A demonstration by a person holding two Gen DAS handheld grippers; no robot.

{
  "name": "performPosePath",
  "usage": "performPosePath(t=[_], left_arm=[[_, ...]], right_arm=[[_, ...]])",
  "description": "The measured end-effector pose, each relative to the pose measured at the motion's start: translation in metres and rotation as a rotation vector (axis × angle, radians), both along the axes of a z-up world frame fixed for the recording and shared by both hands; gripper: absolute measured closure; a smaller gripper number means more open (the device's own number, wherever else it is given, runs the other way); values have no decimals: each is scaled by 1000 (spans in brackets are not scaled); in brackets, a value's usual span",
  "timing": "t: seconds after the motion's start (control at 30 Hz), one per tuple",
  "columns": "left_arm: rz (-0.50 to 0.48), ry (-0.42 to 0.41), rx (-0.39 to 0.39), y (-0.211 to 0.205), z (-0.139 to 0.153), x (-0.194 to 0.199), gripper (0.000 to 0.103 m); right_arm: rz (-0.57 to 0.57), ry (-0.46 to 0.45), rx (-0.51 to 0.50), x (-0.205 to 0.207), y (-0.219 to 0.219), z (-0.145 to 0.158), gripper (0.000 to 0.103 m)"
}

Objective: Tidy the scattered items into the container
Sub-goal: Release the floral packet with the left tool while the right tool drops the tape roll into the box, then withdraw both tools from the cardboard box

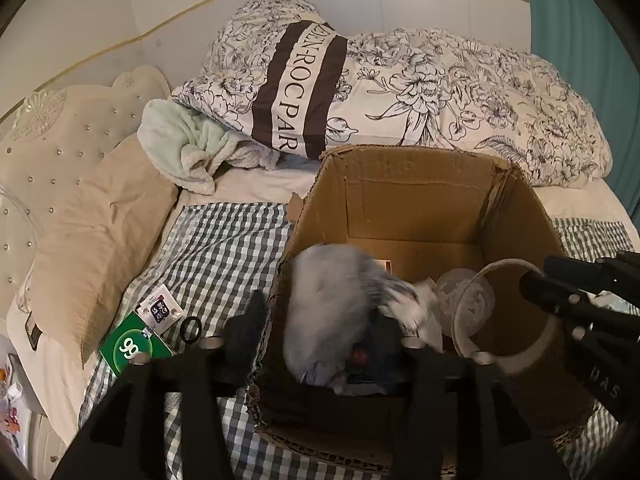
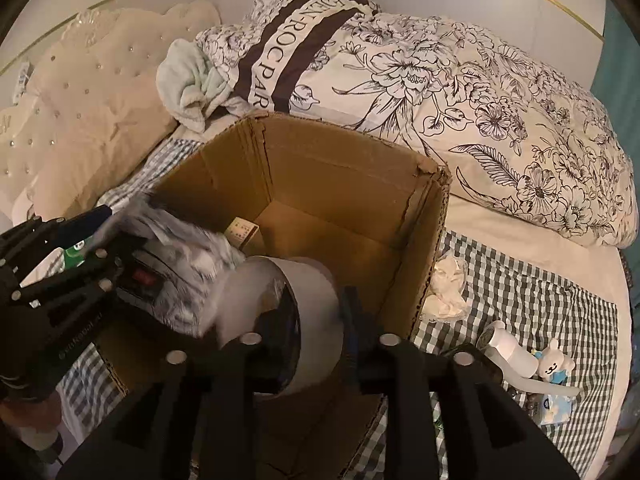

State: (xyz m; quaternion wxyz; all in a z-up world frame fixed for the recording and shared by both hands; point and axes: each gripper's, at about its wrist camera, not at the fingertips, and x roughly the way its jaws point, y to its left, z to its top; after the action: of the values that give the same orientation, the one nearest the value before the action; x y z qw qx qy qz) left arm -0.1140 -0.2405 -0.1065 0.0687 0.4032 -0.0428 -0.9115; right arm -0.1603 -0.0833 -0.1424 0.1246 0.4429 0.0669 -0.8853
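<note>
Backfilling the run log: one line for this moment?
phase: drop into cardboard box | left gripper: open, grey fluffy item between fingers | right gripper: open, tape roll between fingers

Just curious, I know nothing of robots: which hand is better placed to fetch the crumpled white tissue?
Right. The tissue lies beside the cardboard box, nearest the right gripper; the left gripper is across the box.

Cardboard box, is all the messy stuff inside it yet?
Not yet. A small carton already lies on the cardboard box floor. The grey fluffy thing sits over the box between the left gripper's open jaws, and the tape roll is at the right gripper, which looks open too. Left outside: green packet, black hair tie, crumpled tissue, white bottle, bear figure.
</note>
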Motion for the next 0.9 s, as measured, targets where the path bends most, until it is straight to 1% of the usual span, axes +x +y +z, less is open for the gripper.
performPosePath(t=[0.03, 0.07, 0.1, 0.23, 0.27, 0.3, 0.4, 0.5, 0.53, 0.57, 0.63, 0.67, 0.73, 0.77, 0.83, 0.87, 0.9], left_arm=[[1, 4, 2, 0, 1, 1, 35], [2, 10, 3, 0, 3, 1, 33], [4, 15, 5, 0, 4, 2, 33], [14, 30, 5, 1, 12, 6, 31], [16, 39, 5, 1, 15, 7, 27], [19, 49, 6, 1, 18, 8, 20], [28, 82, 14, 2, 27, 12, 9], [35, 95, 16, 4, 33, 14, 7], [38, 98, 6, 7, 34, 15, 5], [42, 95, -17, 10, 35, 15, 1], [51, 64, -97, 19, 32, 12, 0], [53, 24, -141, 24, 27, 9, 0], [47, -29, -163, 29, 20, 5, 0], [46, -53, -158, 30, 17, 4, 0], [52, -104, -117, 30, 12, 3, 0], [53, -128, -73, 28, 10, 3, 0], [51, -153, -9, 25, 10, 2, 0]], right_arm=[[-1, 4, -6, 1, 0, 1, 57], [-2, 9, -9, 1, 0, 3, 52], [-2, 16, -13, 2, 0, 4, 50], [-4, 33, -23, 5, 1, 12, 50], [-5, 41, -26, 6, 2, 15, 50], [-7, 47, -30, 8, 3, 17, 50], [-17, 67, -41, 12, 9, 25, 49], [-31, 87, -53, 17, 15, 32, 46], [-35, 92, -58, 18, 18, 35, 46], [-37, 95, -61, 20, 20, 37, 46], [-42, 103, -65, 23, 23, 41, 44], [-42, 106, -68, 25, 25, 43, 44], [-41, 112, -71, 28, 28, 47, 44], [-40, 115, -71, 30, 29, 48, 43], [-36, 119, -71, 34, 32, 51, 43], [-36, 122, -72, 36, 34, 52, 43], [-36, 123, -73, 39, 35, 54, 43]])
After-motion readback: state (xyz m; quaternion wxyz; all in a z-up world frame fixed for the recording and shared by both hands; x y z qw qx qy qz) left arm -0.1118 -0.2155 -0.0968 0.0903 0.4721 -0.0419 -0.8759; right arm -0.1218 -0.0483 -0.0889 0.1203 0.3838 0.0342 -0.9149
